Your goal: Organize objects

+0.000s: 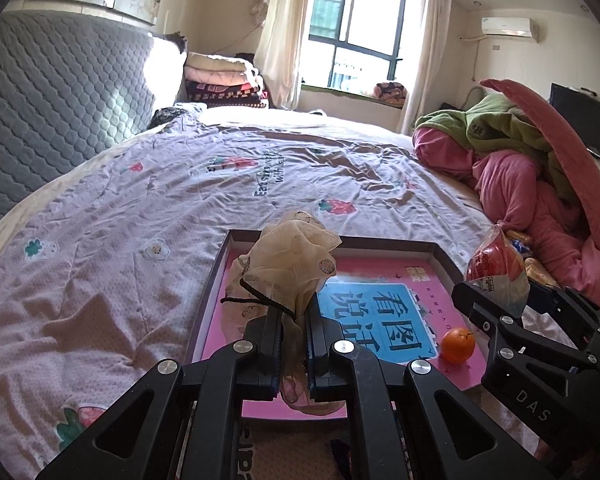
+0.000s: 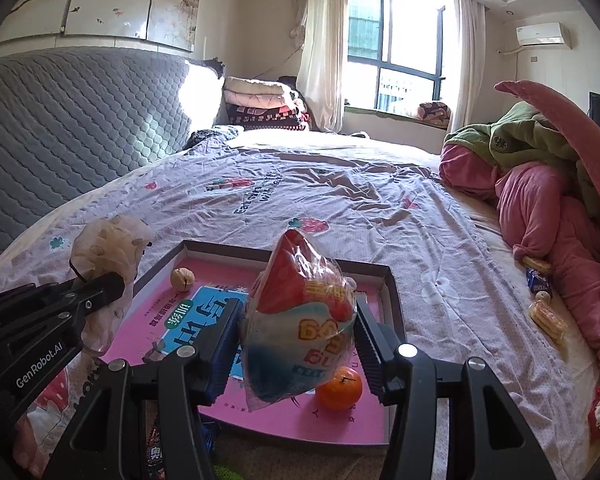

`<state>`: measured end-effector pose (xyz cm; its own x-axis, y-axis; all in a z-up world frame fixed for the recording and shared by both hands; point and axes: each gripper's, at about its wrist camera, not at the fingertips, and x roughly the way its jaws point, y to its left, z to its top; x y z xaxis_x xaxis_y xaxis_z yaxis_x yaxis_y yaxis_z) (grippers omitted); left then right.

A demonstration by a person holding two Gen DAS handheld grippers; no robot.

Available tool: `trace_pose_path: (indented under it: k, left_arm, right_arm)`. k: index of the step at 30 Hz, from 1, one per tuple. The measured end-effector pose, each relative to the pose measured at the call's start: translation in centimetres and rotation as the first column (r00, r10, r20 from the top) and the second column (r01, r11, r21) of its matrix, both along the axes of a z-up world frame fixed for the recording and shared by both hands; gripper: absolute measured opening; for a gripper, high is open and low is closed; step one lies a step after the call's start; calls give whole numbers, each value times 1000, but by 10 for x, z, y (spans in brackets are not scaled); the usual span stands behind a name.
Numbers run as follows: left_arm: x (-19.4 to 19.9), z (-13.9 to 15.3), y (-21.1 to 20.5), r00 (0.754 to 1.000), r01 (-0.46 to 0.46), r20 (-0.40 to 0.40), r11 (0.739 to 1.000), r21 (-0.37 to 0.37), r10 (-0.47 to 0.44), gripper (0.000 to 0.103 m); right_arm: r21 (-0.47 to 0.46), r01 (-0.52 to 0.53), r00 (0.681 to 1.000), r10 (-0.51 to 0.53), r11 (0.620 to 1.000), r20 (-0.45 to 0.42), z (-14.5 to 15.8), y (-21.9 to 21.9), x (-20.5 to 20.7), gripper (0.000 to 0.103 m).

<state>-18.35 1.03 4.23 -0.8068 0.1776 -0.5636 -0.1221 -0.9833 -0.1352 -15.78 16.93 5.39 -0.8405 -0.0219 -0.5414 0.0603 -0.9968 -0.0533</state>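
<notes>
In the left wrist view my left gripper (image 1: pixel 293 314) is shut on a beige dotted mesh pouch (image 1: pixel 296 256), held over the left part of a pink-lined box tray (image 1: pixel 216 280). An orange (image 1: pixel 457 345) lies in the tray at the right. My right gripper (image 2: pixel 298 308) is shut on a plastic snack bag (image 2: pixel 300 320), red on top and blue below, above the tray (image 2: pixel 392 292). Under it lie the orange (image 2: pixel 339 388) and a walnut (image 2: pixel 182 279). The left gripper (image 2: pixel 104 286) with the pouch (image 2: pixel 108 248) shows at the left.
The tray rests on a bed with a pale printed cover (image 1: pixel 180 200). Pink and green blankets (image 2: pixel 548 184) are heaped at the right, with small snack packets (image 2: pixel 546 318) beside them. A grey quilted headboard (image 1: pixel 60 100) runs along the left.
</notes>
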Motion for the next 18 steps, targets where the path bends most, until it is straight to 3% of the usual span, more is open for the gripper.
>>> trace_pose_path:
  k: [18]
  left_arm:
    - [-31, -32, 1, 994, -1, 108, 1000, 4, 1, 9]
  right_arm:
    - [18, -14, 996, 13, 1000, 84, -29, -5, -29, 54]
